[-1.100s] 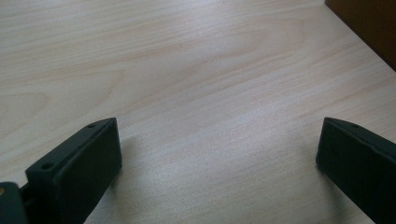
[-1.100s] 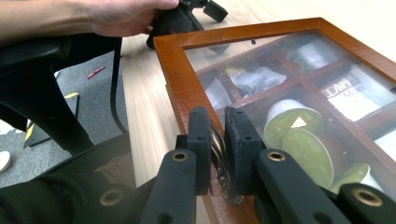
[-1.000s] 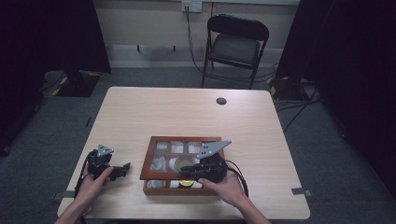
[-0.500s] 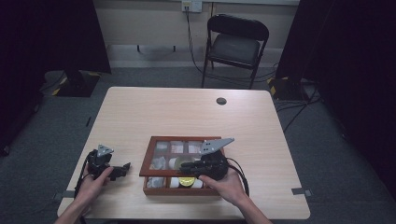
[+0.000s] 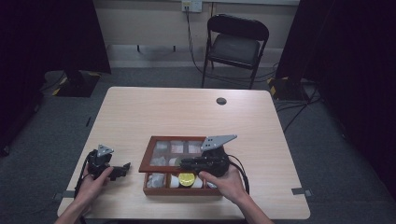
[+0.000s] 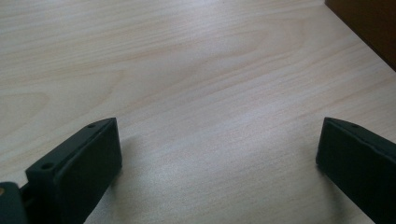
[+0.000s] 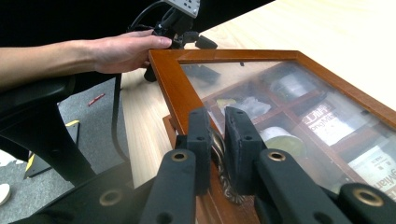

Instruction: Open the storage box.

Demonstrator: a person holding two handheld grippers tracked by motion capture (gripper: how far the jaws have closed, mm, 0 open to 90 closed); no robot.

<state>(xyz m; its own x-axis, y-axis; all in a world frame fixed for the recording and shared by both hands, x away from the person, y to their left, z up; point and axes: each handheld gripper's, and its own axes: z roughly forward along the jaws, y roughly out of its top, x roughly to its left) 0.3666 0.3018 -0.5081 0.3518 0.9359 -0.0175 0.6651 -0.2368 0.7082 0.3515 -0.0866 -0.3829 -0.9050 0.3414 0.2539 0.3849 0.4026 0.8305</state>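
A brown wooden box [image 5: 145, 161] with a glass lid stands near the table's front edge, with sachets and a yellow-topped jar [image 5: 187, 178] in its compartments. My right gripper [image 5: 185, 163] reaches over the box from the right. In the right gripper view it [image 7: 218, 135] is shut on the ornate metal latch [image 7: 218, 151] at the lid's front edge. The lid frame [image 7: 173, 79] stands a little above the base [image 7: 169, 125]. My left gripper [image 5: 122, 170] rests on the table left of the box. Its jaws [image 6: 219, 140] are open, with bare wood between them.
A black folding chair [image 5: 236, 44] stands beyond the far edge of the table. A small round black cap [image 5: 221, 101] sits in the tabletop at the far right. The person's left hand [image 7: 123, 49] lies beside the box's corner.
The right gripper and its grey plate have shifted slightly away from the person, taking the lid's front edge along. The left gripper has stayed put.
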